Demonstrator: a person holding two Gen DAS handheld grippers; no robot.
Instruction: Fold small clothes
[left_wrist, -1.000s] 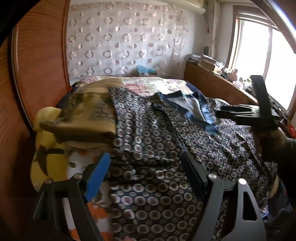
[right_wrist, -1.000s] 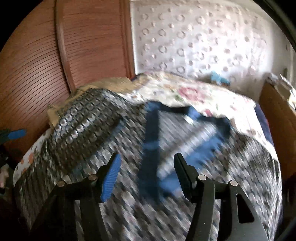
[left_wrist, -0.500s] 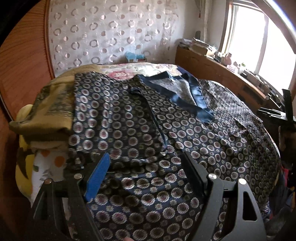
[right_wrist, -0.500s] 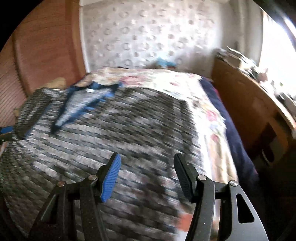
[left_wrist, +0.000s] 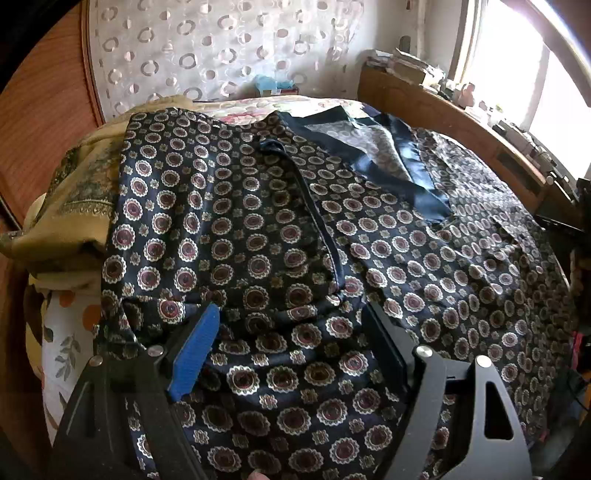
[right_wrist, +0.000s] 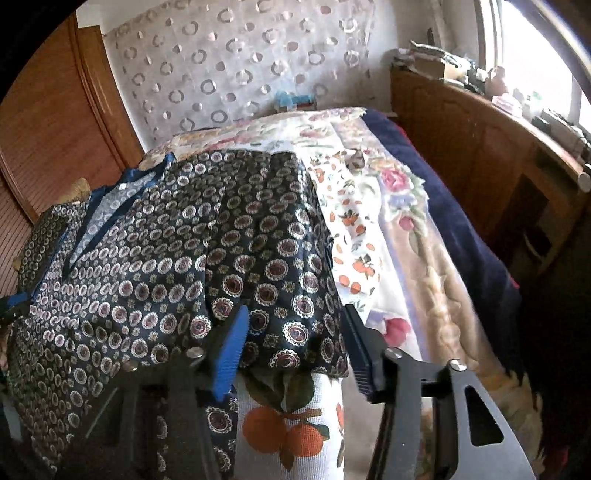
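Note:
A dark navy garment (left_wrist: 258, 229) printed with round medallions lies spread over the bed, its plain blue collar (left_wrist: 410, 166) towards the far side. My left gripper (left_wrist: 291, 317) hovers open just above the garment's near left part, with nothing pinched. In the right wrist view the same garment (right_wrist: 184, 258) ends at its right edge, where a corner (right_wrist: 291, 332) hangs over the bed's front. My right gripper (right_wrist: 295, 314) is closing. That corner sits between its fingers, and the pads do not press on it.
A folded yellow-brown blanket (left_wrist: 74, 206) lies by the garment's left side. A floral sheet (right_wrist: 388, 206) and a navy blanket (right_wrist: 461, 221) cover the bed on the right. A wooden cabinet (right_wrist: 480, 129) with clutter runs under the window. A wooden wardrobe (right_wrist: 55, 110) stands left.
My right gripper has swept right across the garment to its right corner, and its jaws have narrowed. My left gripper has come lower and closer over the garment, still wide.

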